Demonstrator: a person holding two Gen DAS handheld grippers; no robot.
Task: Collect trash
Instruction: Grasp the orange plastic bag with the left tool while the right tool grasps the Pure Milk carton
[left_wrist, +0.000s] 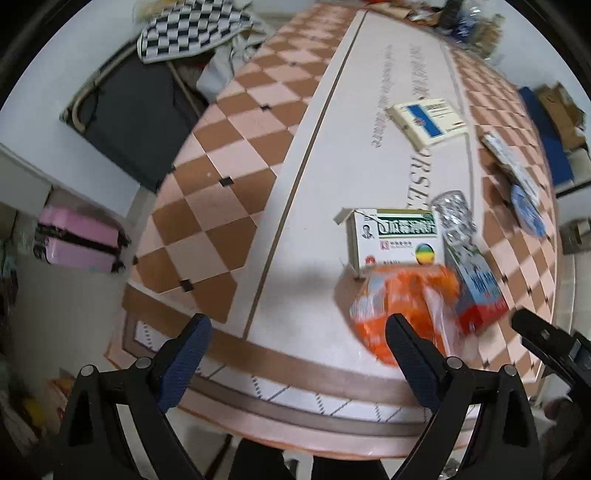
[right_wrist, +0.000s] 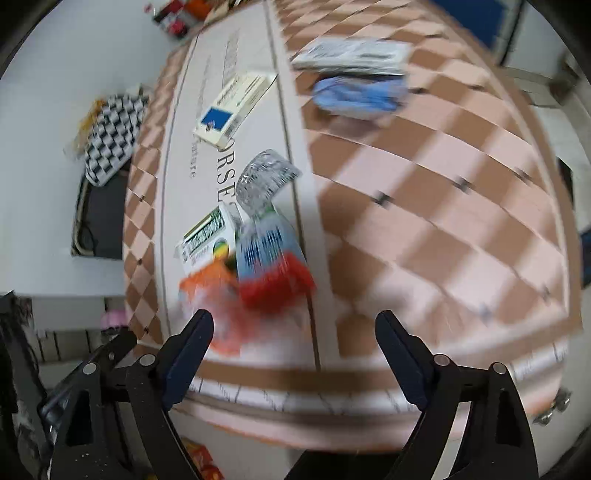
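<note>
Trash uncollected on patterned table (left_wrist: 236, 155): orange wrapper (left_wrist: 391, 306), green-and-white box (left_wrist: 395, 236), crumpled bottle (left_wrist: 465, 258) clustered near edge, blue-and-white box (left_wrist: 428, 118), blue wad (right_wrist: 358, 94) farther; left gripper (left_wrist: 297, 325), right gripper (right_wrist: 295, 325) spread wide, empty.

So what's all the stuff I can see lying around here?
Table: one, pink-and-brown checked cloth.
Orange wrapper: one, near edge.
Red-and-blue carton: one, beside wrapper.
Green-and-white box: one, behind wrapper.
Clear crumpled plastic: one, beside the green-and-white box.
Blue-and-white box: one, farther back.
Blue item: one, right side.
Pink suitcase: one, on floor.
Left gripper: open, empty.
Right gripper: open, empty.
</note>
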